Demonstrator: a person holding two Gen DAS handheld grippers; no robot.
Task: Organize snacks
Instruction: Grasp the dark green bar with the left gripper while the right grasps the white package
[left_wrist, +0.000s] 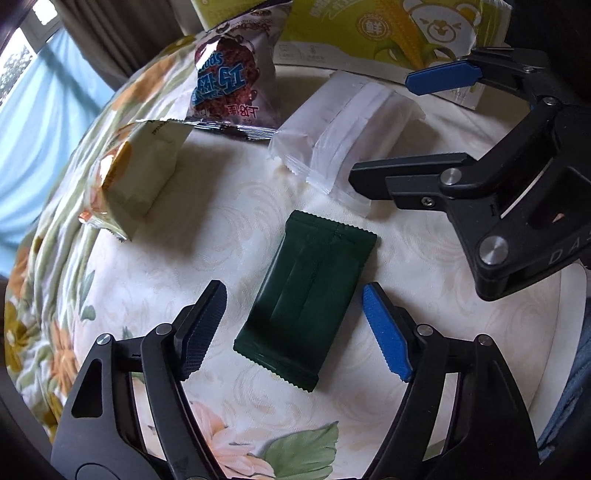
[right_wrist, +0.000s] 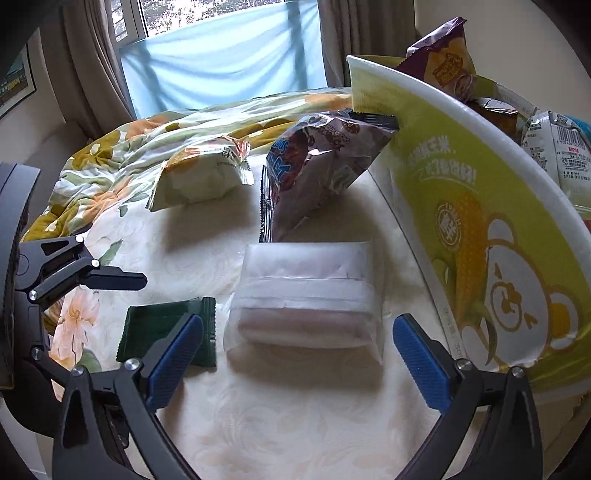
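Observation:
A dark green snack packet (left_wrist: 308, 295) lies flat on the table, between the open fingers of my left gripper (left_wrist: 295, 328); it also shows in the right wrist view (right_wrist: 155, 325). A white wrapped snack (right_wrist: 306, 295) lies just ahead of my open right gripper (right_wrist: 299, 360), and shows in the left wrist view (left_wrist: 340, 133). A brown chocolate snack bag (right_wrist: 317, 166) leans on the yellow-green box (right_wrist: 461, 206). A pale yellow bag (right_wrist: 199, 177) lies further left. The right gripper (left_wrist: 384, 125) shows open in the left wrist view.
The box holds several snack packets (right_wrist: 554, 147) at the right. A floral tablecloth (right_wrist: 110, 166) covers the table and bunches up at the far edge. A window with curtains (right_wrist: 221, 48) is behind.

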